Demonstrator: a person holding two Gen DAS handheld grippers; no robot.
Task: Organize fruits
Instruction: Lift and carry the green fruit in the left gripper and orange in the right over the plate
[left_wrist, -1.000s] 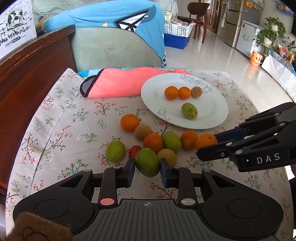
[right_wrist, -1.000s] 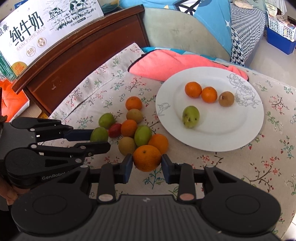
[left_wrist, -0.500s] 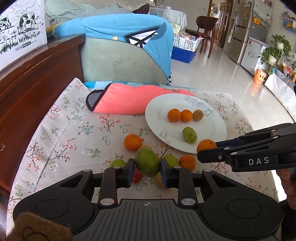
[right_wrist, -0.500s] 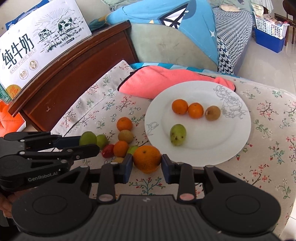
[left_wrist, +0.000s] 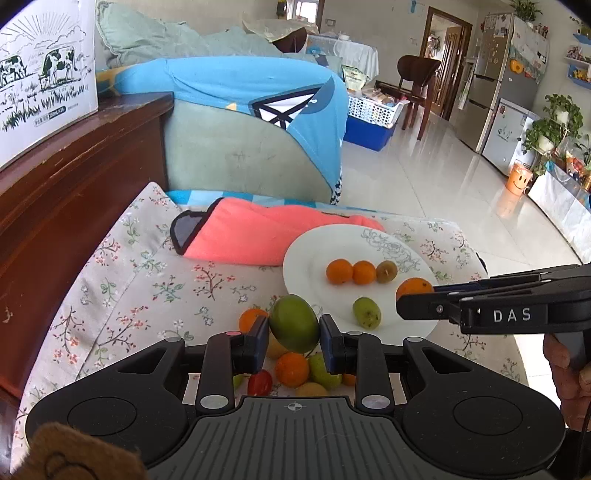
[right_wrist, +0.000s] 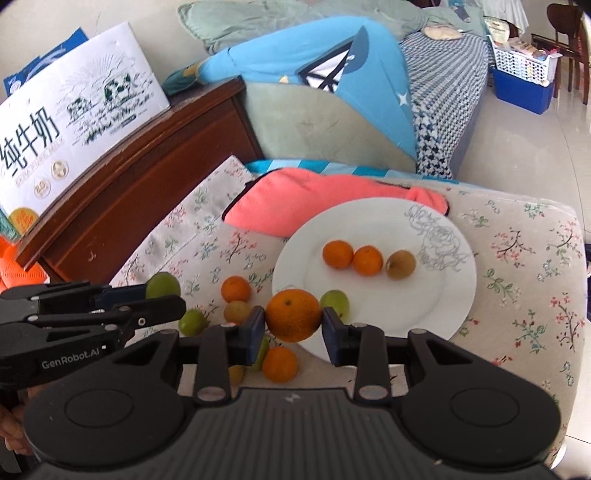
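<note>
My left gripper (left_wrist: 294, 339) is shut on a green mango (left_wrist: 294, 323) and holds it in the air above the loose fruit pile (left_wrist: 295, 369). My right gripper (right_wrist: 293, 325) is shut on a large orange (right_wrist: 293, 314), held above the near left rim of the white plate (right_wrist: 454, 295). The plate holds two small oranges (right_wrist: 338, 254), a brown kiwi (right_wrist: 400, 264) and a small green fruit (right_wrist: 335, 301). In the left wrist view the right gripper (left_wrist: 417, 301) with its orange (left_wrist: 413, 287) hangs over the plate (left_wrist: 299, 266).
A pink towel (left_wrist: 258, 232) lies behind the plate on the floral cloth (left_wrist: 129, 295). A wooden headboard (left_wrist: 55, 177) with a milk carton box (right_wrist: 74, 129) stands at the left. A sofa with blue cloth (left_wrist: 240, 122) is behind. The cloth's edge drops off at the right.
Both grippers have risen with their fruit. The right gripper with the orange has moved over the plate; the left has lifted the mango from the pile.
</note>
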